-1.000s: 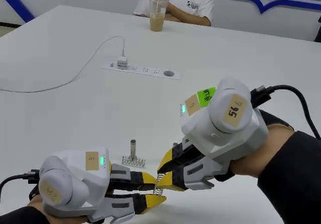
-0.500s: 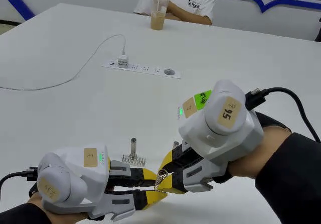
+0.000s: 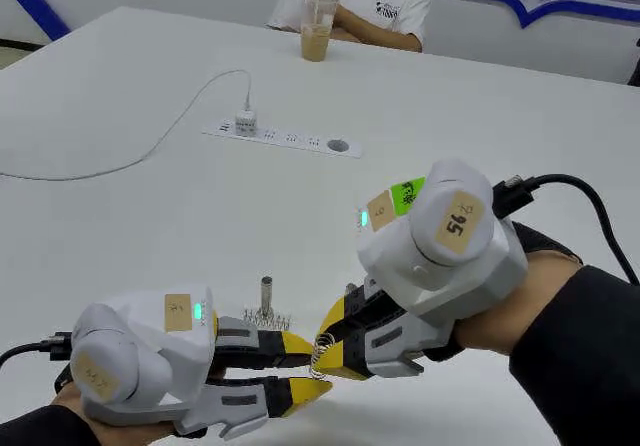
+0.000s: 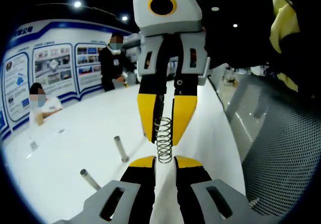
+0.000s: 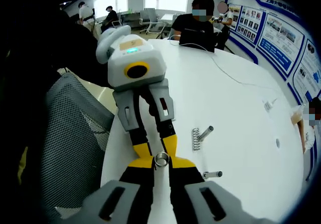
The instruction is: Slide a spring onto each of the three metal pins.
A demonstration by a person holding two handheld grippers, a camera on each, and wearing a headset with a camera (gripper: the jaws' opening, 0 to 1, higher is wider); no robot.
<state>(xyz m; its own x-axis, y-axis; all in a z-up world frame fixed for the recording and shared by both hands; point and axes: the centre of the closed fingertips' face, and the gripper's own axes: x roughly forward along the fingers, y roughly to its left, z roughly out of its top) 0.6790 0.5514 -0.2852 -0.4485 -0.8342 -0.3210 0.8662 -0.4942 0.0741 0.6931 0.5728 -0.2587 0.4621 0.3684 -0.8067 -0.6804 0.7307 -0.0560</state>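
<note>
A small steel spring [image 3: 321, 354] hangs above the table between the two grippers, which face each other tip to tip. My right gripper [image 3: 338, 346] is shut on it, and the coils lie lengthwise between its yellow fingers [image 4: 146, 114]. My left gripper [image 3: 303, 368] meets it from the left, its tips closed on the spring's near end [image 4: 164, 156]. The right gripper view shows the spring end-on [image 5: 161, 158] between its own tips. One metal pin [image 3: 266, 293] stands upright with a second spring [image 3: 266, 319] lying at its foot. Another pin [image 5: 213, 174] stands beside it.
A white power strip [image 3: 285, 137] with a plugged-in charger and a cable lies across the middle of the white table [image 3: 120, 216]. At the far edge sits a person with a plastic cup of drink [image 3: 317, 21]. A black cable [image 3: 590, 206] trails from my right gripper.
The spring hung upright off the right gripper's tip. It now lies tilted, further in between that gripper's fingers. The grippers have drawn slightly closer together.
</note>
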